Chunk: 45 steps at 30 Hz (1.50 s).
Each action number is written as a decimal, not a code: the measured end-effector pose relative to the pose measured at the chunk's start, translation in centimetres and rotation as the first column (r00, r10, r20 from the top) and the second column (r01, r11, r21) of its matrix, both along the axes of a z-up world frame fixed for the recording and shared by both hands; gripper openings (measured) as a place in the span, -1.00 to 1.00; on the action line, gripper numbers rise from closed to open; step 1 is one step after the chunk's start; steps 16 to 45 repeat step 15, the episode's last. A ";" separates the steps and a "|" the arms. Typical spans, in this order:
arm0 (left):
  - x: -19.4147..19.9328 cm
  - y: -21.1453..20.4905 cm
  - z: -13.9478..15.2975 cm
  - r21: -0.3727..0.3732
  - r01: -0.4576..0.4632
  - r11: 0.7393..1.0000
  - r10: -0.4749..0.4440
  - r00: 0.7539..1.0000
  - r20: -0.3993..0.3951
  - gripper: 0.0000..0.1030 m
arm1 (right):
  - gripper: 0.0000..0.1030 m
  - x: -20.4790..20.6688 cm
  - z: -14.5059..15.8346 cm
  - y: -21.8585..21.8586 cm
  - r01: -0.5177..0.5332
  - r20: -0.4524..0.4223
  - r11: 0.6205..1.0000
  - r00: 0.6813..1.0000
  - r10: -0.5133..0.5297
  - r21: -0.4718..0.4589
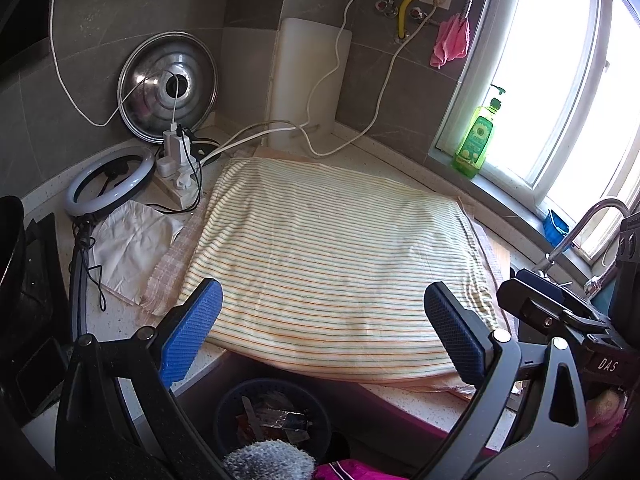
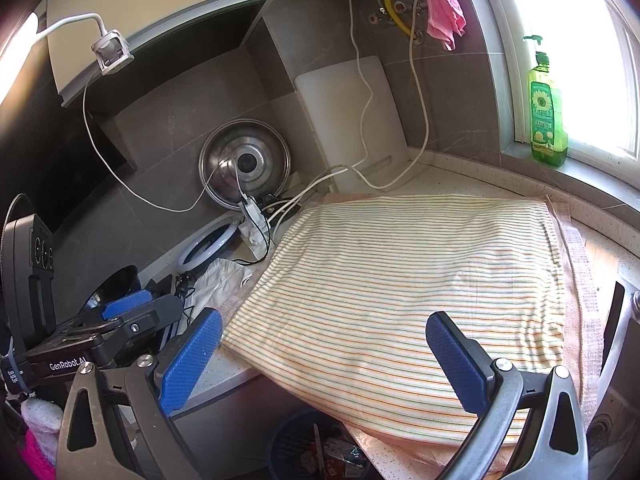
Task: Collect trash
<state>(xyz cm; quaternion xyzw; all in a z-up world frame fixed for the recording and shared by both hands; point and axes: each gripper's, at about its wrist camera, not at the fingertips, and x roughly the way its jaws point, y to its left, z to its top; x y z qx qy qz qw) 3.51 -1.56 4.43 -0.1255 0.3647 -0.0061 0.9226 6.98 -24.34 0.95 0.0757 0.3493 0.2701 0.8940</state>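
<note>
Hovering with jaws spread wide and empty: left gripper [image 1: 322, 330] and right gripper [image 2: 324, 354], both above the near edge of the yellow-striped folded cloth [image 1: 332, 256] lying ahead between the fingers. Below and just behind the jaws, under the counter edge, dark blue round plastic trash basket [image 1: 276, 416] holding crumpled foil wrappers [image 1: 276, 420]; white crumpled paper [image 1: 132, 248] off left of the left jaw

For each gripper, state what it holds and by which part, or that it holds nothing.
Nothing is held. The left gripper and right gripper both stand open above the striped yellow cloth, with no trash between their blue pads.
</note>
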 end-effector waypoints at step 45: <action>-0.5 0.3 -0.4 -0.011 -0.038 0.999 0.038 0.999 0.008 0.99 | 1.00 -0.3 -0.5 0.0 0.003 -0.017 1.000 1.000 -0.003 0.011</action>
